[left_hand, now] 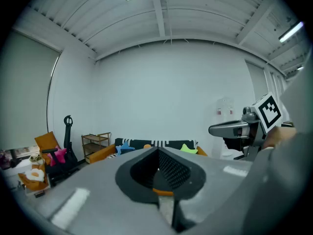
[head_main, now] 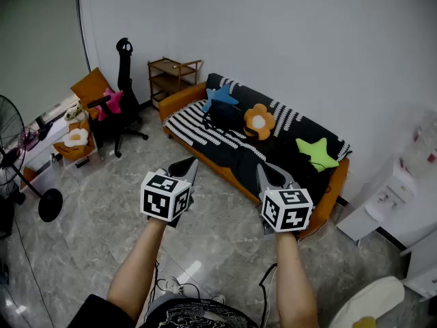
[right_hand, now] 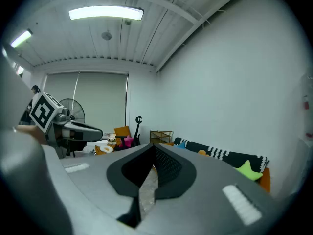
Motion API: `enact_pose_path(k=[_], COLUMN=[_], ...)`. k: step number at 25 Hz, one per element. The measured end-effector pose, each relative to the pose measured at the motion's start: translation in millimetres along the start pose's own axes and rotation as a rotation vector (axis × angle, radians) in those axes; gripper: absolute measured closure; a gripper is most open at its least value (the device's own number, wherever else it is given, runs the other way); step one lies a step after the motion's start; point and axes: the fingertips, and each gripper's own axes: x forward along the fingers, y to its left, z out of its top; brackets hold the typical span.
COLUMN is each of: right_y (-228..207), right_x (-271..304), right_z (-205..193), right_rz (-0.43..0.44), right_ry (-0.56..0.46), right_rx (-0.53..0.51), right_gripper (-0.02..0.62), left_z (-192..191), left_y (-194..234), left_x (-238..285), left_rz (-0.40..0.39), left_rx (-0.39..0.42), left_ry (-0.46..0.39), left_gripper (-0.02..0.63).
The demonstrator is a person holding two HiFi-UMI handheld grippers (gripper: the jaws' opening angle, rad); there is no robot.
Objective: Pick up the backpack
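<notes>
The backpack [head_main: 224,117] is lying on the striped sofa [head_main: 191,125], between a blue star cushion [head_main: 217,98] at its 10 o'clock and a flower cushion [head_main: 259,120] at 3 o'clock — well apart from both grippers, toward their 12 o'clock. The left gripper [head_main: 186,166] and the right gripper [head_main: 265,174] are hovering over the floor [head_main: 102,217] — jaws pressed together, pinching nothing.

You hold 2 grippers: 1 left gripper [head_main: 192,162] and 1 right gripper [head_main: 260,168]. Ahead of you there is 1 sofa [head_main: 181,101]. On it you can count 1 backpack [head_main: 222,117] and 3 cushions: 1 blue star [head_main: 220,97], 1 orange flower [head_main: 259,120] and 1 green star [head_main: 316,153]. Around it you have 1 shelf [head_main: 171,79], 1 office chair [head_main: 125,74], 1 pink star [head_main: 111,103] and 1 fan [head_main: 10,139].
</notes>
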Motion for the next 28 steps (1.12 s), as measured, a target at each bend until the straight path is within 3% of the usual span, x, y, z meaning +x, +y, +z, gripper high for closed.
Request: enact_pose_path(k=[10, 14, 28], right_y=[6.8, 11.4, -5.3], right_x=[-4.1, -6.0, -11.3], right_z=[-0.2, -2.0, 0.2], right_rz=[-0.016, -0.012, 0.002], right_ry=[-0.01, -0.012, -0.031], right_rx=[0.004, 0.007, 0.025], right_gripper=[0.566, 0.528, 0.358], left_z=[-1.5, -2.7, 8.0], left_y=[6.3, 10.6, 1.2], left_x=[-10.9, -18.3, -7.1], left_rz=[0.021, 0.039, 0.039], left_rx=[-0.015, -0.028, -0.022], left_ry=[-0.001, -0.016, -0.031], left_gripper=[0.606, 0.604, 0.378])
